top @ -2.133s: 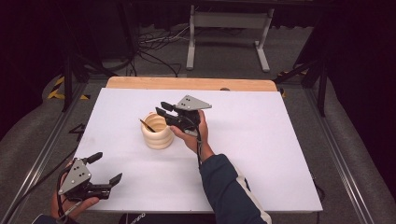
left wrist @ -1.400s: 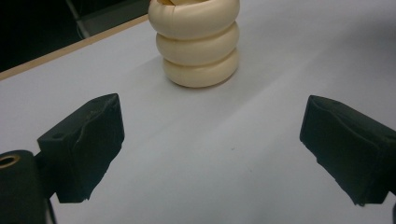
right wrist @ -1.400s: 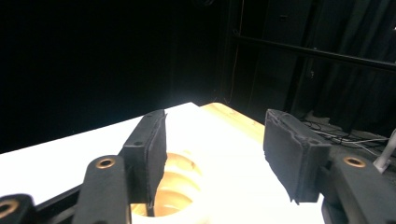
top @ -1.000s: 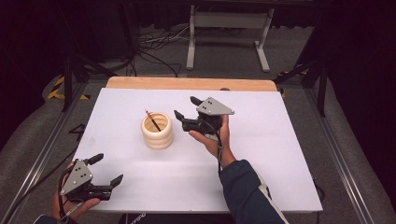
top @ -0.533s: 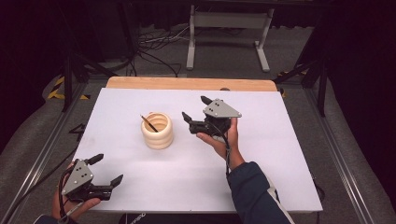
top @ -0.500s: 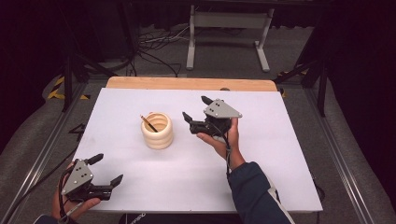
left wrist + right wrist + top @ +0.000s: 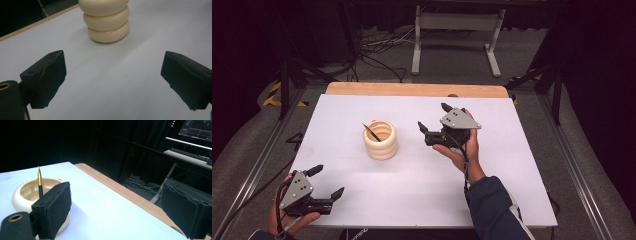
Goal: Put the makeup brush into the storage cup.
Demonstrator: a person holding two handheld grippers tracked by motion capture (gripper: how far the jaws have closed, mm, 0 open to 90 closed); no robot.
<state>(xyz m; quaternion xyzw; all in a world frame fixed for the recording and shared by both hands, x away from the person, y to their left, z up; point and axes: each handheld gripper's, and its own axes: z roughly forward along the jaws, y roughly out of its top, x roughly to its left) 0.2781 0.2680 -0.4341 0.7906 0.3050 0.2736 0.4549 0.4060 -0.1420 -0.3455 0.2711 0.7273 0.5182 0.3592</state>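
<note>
One cream ribbed holder [image 7: 380,139] on the white counter [image 7: 492,175], built of three stacked rings, sitting left of centre. One dark pencil [image 7: 372,132] with a gold tip stands tilted inside it, leaning on the rim; in the right gripper view the pencil [image 7: 39,182] pokes up above the holder [image 7: 27,192]. Two grippers, one per hand. Right gripper [image 7: 434,123] is held above the counter just right of the holder, fingers apart and holding nothing — pointed left toward the holder, not touching it. Left gripper [image 7: 327,182] is at the near-left corner, well apart from the holder, fingers apart too, nothing between them; its own view looks across bare counter at the holder [image 7: 107,21]. One wooden strip [image 7: 417,90] runs along the far edge of the counter. Beyond it — a metal frame [image 7: 456,35] and loose cables [image 7: 377,47] on the floor.
</note>
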